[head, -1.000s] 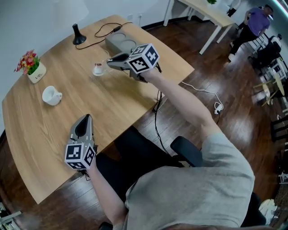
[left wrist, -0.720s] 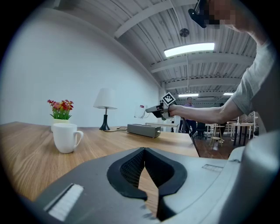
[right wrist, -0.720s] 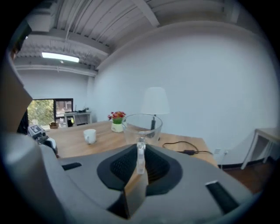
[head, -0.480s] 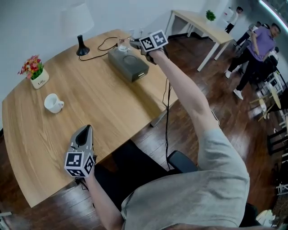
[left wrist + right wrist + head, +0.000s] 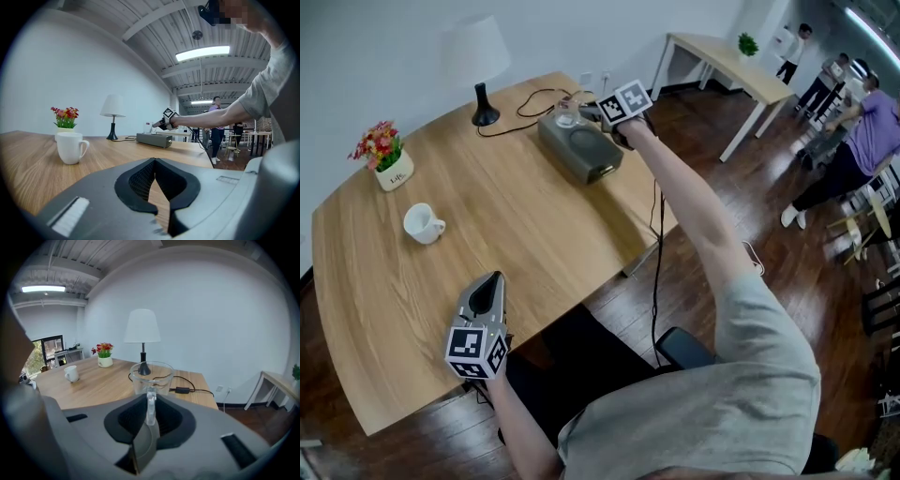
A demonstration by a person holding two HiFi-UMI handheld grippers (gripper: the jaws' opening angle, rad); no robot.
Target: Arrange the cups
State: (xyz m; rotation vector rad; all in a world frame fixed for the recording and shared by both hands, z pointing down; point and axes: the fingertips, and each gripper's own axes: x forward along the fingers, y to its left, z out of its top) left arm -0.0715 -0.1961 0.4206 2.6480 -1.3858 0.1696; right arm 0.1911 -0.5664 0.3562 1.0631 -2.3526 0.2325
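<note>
Whereas a second ago it hung over mid-table, the right gripper [image 5: 150,404], clamped on the handle of the clear glass cup [image 5: 151,373], now hovers beyond the grey rectangular box [image 5: 581,150]; the left gripper [image 5: 494,281] stays closed, empty.

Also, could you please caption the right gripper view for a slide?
Right claw shut on handle of a clear glass cup above a wooden table.

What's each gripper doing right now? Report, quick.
Left gripper: fingers closed, nothing between them.
Right gripper: fingers closed on the handle of the clear glass cup.
</note>
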